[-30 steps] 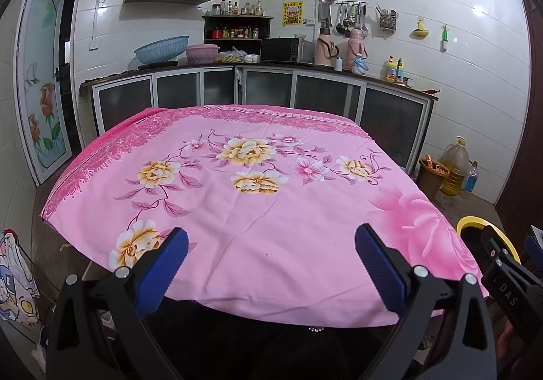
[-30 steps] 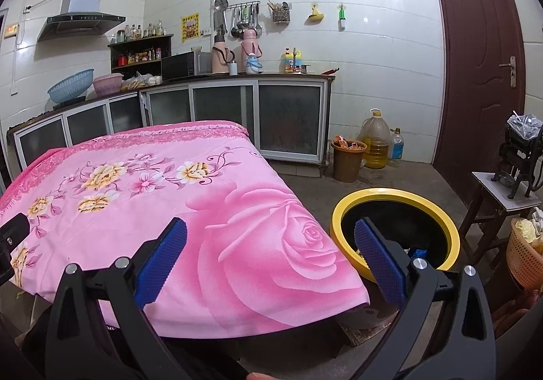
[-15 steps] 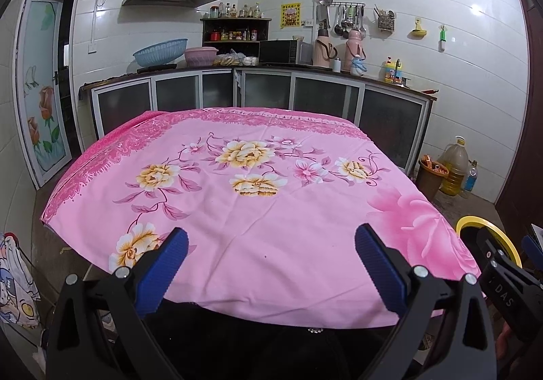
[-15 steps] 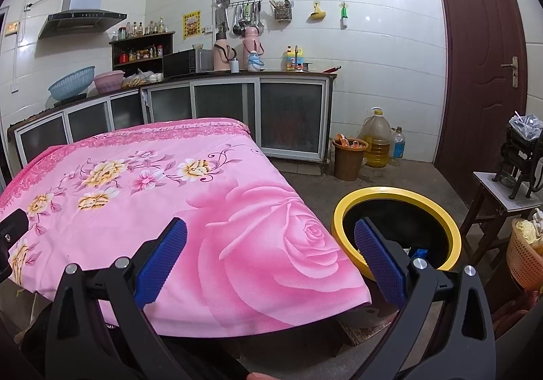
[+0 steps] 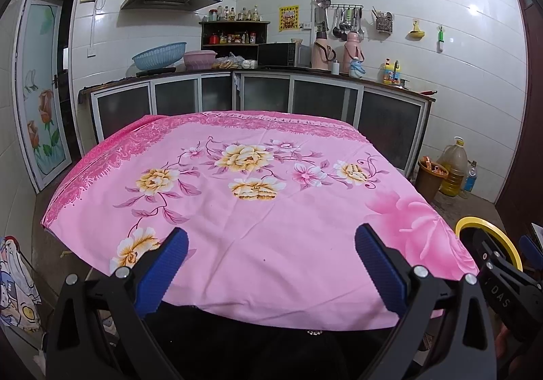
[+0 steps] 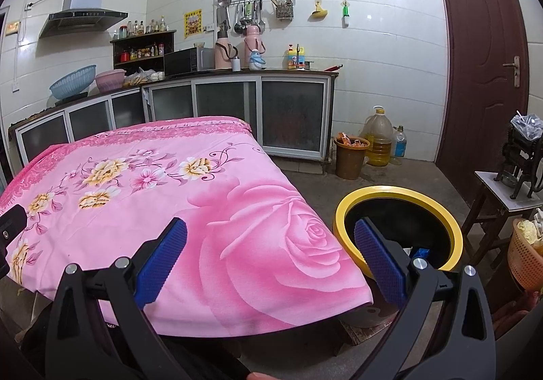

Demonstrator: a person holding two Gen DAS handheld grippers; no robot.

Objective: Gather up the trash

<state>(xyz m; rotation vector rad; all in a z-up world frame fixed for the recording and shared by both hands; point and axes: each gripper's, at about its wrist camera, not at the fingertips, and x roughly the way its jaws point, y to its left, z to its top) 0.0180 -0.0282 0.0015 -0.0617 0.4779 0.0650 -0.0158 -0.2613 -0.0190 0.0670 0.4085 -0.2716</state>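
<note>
A table under a pink floral cloth (image 5: 258, 210) fills the left wrist view and the left of the right wrist view (image 6: 169, 196); I see no trash on it. A yellow-rimmed black bin (image 6: 397, 230) stands on the floor right of the table, with scraps inside; its rim shows in the left wrist view (image 5: 488, 237). My left gripper (image 5: 271, 264) is open and empty over the table's near edge. My right gripper (image 6: 271, 261) is open and empty above the table's near right corner, its right finger in front of the bin.
Kitchen cabinets (image 5: 271, 98) line the far walls. A brown bucket (image 6: 351, 156), an oil jug (image 6: 378, 142) and a bottle stand on the floor. A wooden stool (image 6: 502, 200) and an orange basket (image 6: 526, 254) are at right, before a brown door (image 6: 485, 57).
Both views have shifted slightly, as if the grippers lowered or tilted a little. Both grippers stay open and empty.
</note>
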